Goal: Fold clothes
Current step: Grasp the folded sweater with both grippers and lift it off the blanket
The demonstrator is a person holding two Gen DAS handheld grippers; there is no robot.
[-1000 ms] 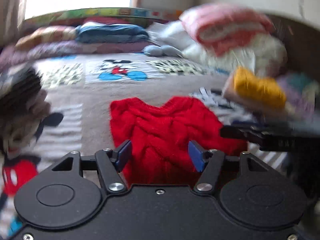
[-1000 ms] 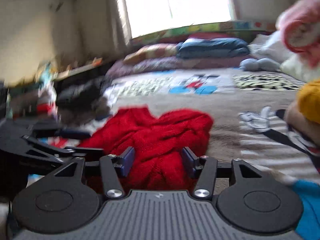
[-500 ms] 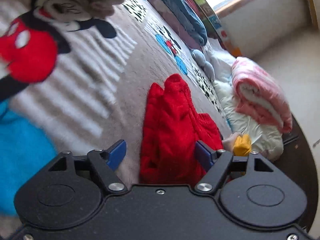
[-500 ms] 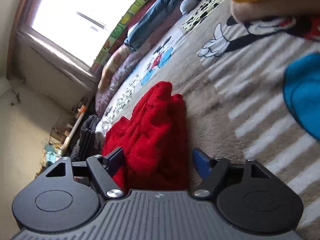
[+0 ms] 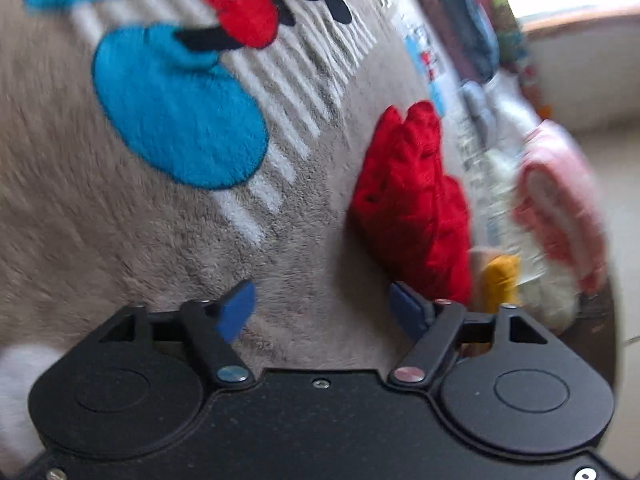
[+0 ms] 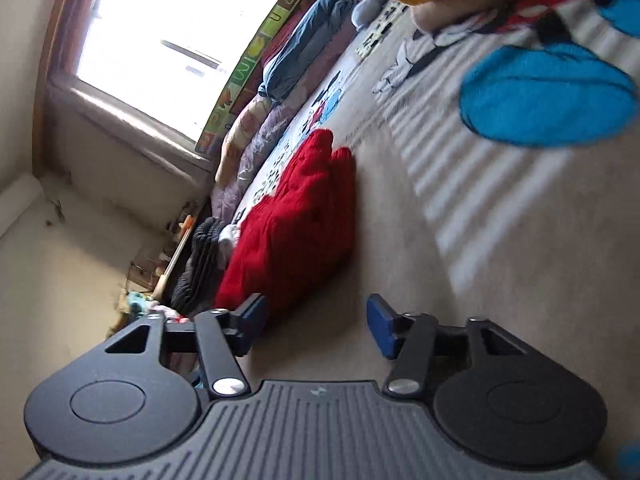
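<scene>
A red knitted sweater (image 5: 412, 200) lies folded in a bundle on the grey cartoon-print blanket (image 5: 120, 240). My left gripper (image 5: 322, 304) is rolled on its side just short of the bundle. Its jaws are opening over bare blanket, and the right blue pad (image 5: 408, 310) is next to the sweater's near corner. In the right wrist view the sweater (image 6: 296, 224) lies ahead and to the left. My right gripper (image 6: 316, 322) is also rolled. Its jaws are closing with nothing between them, and the left pad (image 6: 254, 320) is by the sweater's near edge.
A yellow garment (image 5: 500, 280) and a pink folded blanket (image 5: 560, 200) lie beyond the sweater. A dark grey knit pile (image 6: 200, 260) sits at the bed's edge. Pillows (image 6: 304, 48) line the wall under a bright window (image 6: 172, 40).
Both grippers have rolled onto their sides and drawn back from the red sweater, which earlier lay between their fingers. The left jaws stand wider than before.
</scene>
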